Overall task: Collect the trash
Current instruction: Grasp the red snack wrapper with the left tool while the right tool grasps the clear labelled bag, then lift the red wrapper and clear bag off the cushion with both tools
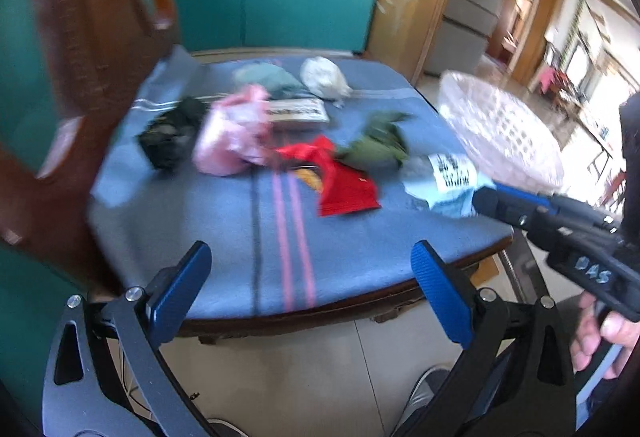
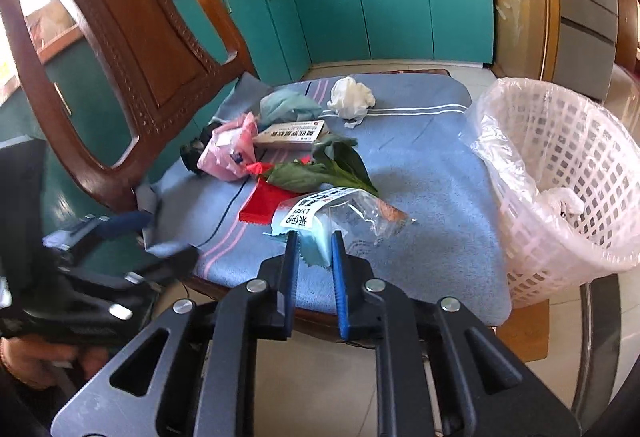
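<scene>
Trash lies on a chair seat with a blue towel (image 2: 432, 173): a clear and light-blue wrapper (image 2: 320, 213) with a white label, green leaves (image 2: 332, 169), a red wrapper (image 2: 264, 205), a pink bag (image 2: 230, 153), a flat box (image 2: 292, 133), a white crumpled tissue (image 2: 352, 97) and a black item (image 1: 172, 135). My right gripper (image 2: 314, 241) is shut on the near edge of the light-blue wrapper; it also shows in the left wrist view (image 1: 486, 201). My left gripper (image 1: 312, 257) is open and empty before the seat's front edge.
A white plastic basket (image 2: 568, 173) lined with a clear bag stands at the seat's right and holds some trash. The brown wooden chair back (image 2: 132, 49) rises on the left. Teal kitchen cabinets (image 2: 360, 9) stand behind. Tiled floor lies below.
</scene>
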`<state>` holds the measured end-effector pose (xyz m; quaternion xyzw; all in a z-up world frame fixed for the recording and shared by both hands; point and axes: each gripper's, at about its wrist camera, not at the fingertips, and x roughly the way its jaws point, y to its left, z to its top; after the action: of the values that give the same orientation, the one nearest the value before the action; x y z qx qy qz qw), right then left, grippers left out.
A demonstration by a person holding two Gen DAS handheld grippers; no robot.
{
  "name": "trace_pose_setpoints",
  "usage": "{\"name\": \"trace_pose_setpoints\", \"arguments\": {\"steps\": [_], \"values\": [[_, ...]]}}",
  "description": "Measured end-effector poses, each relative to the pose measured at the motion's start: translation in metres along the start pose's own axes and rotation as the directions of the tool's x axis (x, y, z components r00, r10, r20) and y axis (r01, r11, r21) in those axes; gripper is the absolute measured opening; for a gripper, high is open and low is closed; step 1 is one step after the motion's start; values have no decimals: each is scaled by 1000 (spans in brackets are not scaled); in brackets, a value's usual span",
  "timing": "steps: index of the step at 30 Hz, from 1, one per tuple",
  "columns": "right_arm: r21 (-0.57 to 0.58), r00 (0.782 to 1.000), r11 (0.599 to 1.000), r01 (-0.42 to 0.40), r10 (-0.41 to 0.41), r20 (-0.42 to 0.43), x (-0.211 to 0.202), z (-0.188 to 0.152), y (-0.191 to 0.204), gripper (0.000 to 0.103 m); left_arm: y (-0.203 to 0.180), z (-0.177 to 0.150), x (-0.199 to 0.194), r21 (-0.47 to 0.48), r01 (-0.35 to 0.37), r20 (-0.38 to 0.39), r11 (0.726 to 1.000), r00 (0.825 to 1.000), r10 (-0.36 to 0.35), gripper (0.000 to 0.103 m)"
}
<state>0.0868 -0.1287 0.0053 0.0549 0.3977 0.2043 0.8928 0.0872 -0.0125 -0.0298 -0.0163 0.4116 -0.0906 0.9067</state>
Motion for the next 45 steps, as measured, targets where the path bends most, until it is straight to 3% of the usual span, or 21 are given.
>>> {"name": "trace_pose_setpoints", "arguments": {"steps": [6,11,13,16,21,25,30,38,45], "values": [[39,999,999,-17,16,33,-8,3,-10,16,-14,16,37,69,-2,-25,998,1000,4,97],[54,999,998,-19,16,51,-11,4,-16,16,-3,30,63,19,33,-69,999,997,-32,69],[56,998,998,-23,20,55,-12,5,-17,16,-1,32,69,12,43,-89,999,995,-42,42],[58,998,998,-25,22,58,-12,5,-18,16,-2,30,69,9,59,-105,998,993,-57,17],[56,997,998,-36,32,75,-14,6,-18,16,-3,30,44,15,66,-44,998,997,-65,13],[47,995,998,-47,43,89,-18,5,-17,16,-1,24,-6,2,101,53,995,993,-101,12],[15,990,998,-67,65,125,-23,6,-10,16,-3,11,-67,34,6,237,999,971,-14,12],[-53,989,997,-50,57,136,-23,5,10,16,18,-4,-73,-58,20,227,998,974,-6,12],[-68,988,997,-47,57,141,-23,4,14,16,24,-3,-68,-75,43,228,996,973,-24,12]]}}
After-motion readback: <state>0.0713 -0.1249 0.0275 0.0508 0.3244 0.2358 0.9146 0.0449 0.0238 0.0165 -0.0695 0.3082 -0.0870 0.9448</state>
